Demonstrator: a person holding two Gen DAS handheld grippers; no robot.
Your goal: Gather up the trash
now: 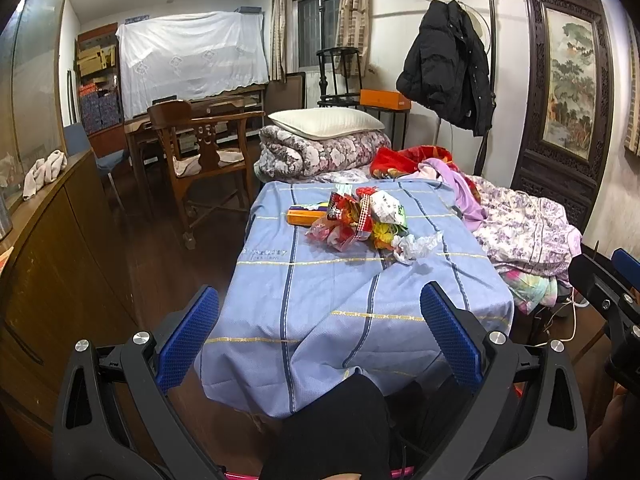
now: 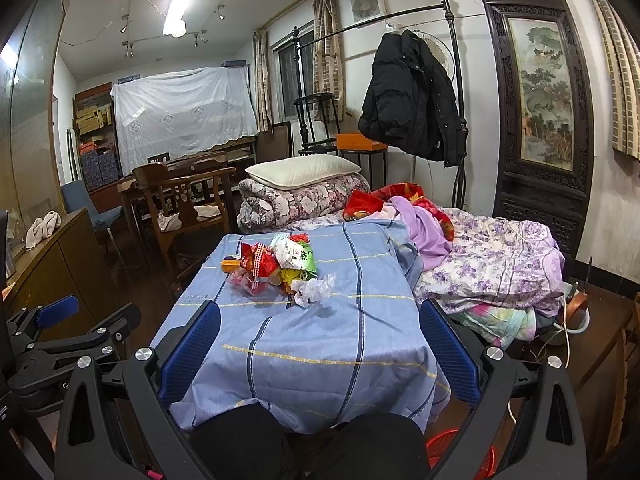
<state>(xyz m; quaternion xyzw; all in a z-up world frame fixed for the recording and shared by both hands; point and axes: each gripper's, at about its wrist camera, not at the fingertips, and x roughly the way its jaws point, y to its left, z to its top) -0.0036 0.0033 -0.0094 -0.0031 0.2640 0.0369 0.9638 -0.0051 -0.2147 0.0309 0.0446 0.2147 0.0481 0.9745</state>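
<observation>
A pile of trash [image 1: 360, 220] lies on a table covered with a blue striped cloth [image 1: 320, 300]: red and clear wrappers, a green-white packet [image 1: 388, 208], an orange box [image 1: 306, 216] and a crumpled white plastic piece [image 1: 416, 246]. The pile also shows in the right wrist view [image 2: 276, 270]. My left gripper [image 1: 320, 312] is open and empty, held in front of the table's near edge. My right gripper [image 2: 320, 328] is open and empty, over the near part of the cloth [image 2: 320, 344]. Each gripper is short of the pile.
A wooden cabinet [image 1: 60, 260] stands at the left with a wooden chair [image 1: 200, 148] behind it. Heaped bedding and clothes [image 1: 520, 224] lie right of the table. A red basket [image 2: 452, 446] sits on the floor at lower right. A black coat [image 1: 448, 64] hangs on a rack.
</observation>
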